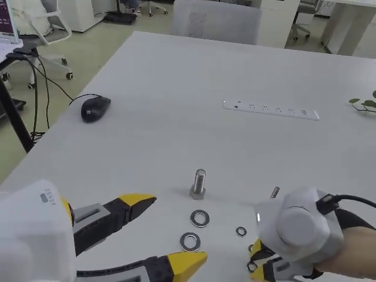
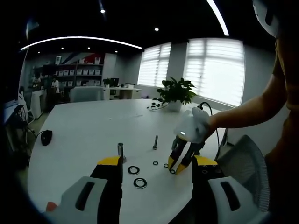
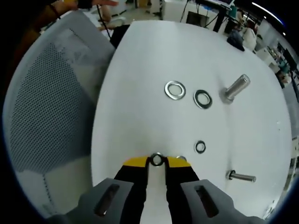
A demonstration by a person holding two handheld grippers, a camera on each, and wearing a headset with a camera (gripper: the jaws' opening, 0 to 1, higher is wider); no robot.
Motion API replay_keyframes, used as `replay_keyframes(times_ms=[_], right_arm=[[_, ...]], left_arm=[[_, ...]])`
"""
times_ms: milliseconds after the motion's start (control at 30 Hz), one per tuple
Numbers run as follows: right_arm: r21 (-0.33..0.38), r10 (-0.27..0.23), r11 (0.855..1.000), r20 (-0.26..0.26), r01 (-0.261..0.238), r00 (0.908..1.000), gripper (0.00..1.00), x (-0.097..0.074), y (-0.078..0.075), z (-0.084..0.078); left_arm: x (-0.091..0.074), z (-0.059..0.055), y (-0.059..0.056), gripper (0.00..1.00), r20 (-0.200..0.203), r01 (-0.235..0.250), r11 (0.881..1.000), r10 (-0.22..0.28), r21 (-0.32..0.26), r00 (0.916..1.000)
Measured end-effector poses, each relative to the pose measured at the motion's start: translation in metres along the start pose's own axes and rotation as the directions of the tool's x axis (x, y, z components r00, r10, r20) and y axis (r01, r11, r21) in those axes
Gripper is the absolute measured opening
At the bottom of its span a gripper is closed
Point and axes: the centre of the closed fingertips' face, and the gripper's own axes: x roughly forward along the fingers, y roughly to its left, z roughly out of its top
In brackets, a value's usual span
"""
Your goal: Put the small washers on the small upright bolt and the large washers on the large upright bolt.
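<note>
Head view: right tool (image 1: pixel 252 258), pinching small washer (image 3: pixel 157 160), half-hides small bolt (image 1: pixel 274 192).

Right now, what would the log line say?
right gripper: shut on small washer | left gripper: open | large washers: two on table | large bolt: bare

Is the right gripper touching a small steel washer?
Touching. Right gripper view shows the small silver steel washer pinched between the right gripper's yellow tips.

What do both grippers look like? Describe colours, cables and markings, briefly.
The left gripper has a bulky white housing with small grey printed characters and black jaws tipped yellow. The right gripper has a rounded white housing, the same black-and-yellow jaws, and a black cable leaving its rear.
</note>
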Motion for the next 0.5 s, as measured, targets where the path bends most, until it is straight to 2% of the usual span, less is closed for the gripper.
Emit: replay_keyframes(times_ms=[100,300,500], right_arm=[[0.002,0.006,1.0,0.0,-0.006,1.0,0.15,-0.0001,-0.0013,-0.0008],[-0.004,-0.001,1.0,0.003,0.001,1.0,0.13,-0.0003,-0.002,-0.0008],[0.047,-0.004,0.999,0.033,0.002,0.9995,0.12,-0.0016,-0.003,-0.0012]], left_arm=[[-0.0004,0.0021,-0.0005,0.59,0.009,0.002,1.0,-0.002,0.001,1.0],[-0.002,0.0012,-0.0006,0.59,0.001,0.007,1.0,-0.008,0.006,1.0],[-0.0008,-0.0003,-0.0037,0.59,-0.007,0.016,1.0,-0.016,0.011,0.9998]])
